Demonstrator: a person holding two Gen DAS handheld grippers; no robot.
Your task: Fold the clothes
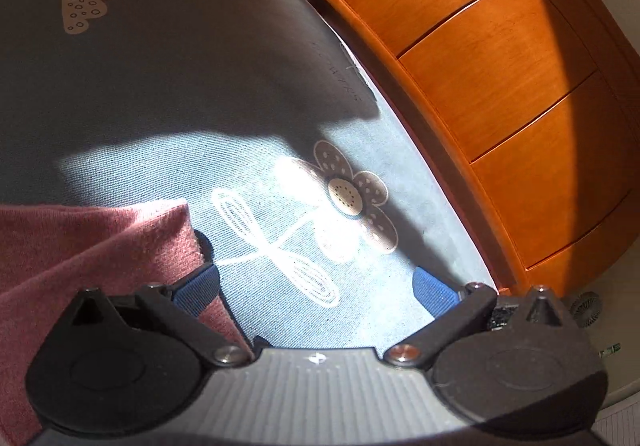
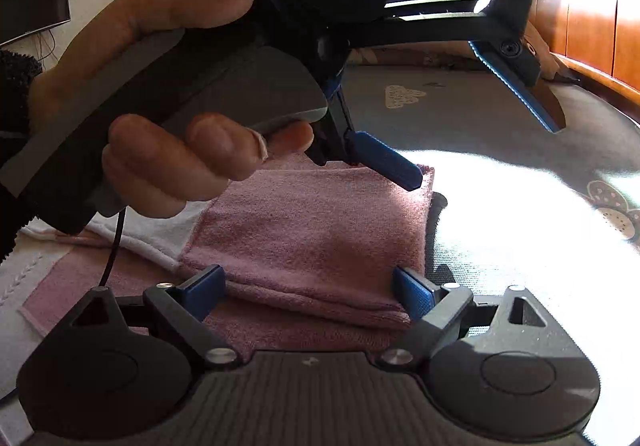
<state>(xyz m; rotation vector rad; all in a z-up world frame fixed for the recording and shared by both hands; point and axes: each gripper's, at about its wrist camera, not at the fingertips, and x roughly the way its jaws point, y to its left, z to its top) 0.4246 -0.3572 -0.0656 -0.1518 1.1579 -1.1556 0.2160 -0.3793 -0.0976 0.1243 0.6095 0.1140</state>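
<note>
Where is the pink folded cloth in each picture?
Left wrist view: the pink folded cloth fills the lower left, its corner beside the gripper's left blue pad.
Right wrist view: the cloth lies in the middle, between the open jaws of the right gripper, under the other gripper held by a hand.
Shared landmark: the flower print on the grey bedcover, at the right edge in the right wrist view.

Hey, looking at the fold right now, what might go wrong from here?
1. The left gripper hangs open above the pink garment's far corner; lowering it carelessly may drag the folded layer askew.
2. The right gripper straddles the near fold edge, so closing may pinch only the top layer.
</note>
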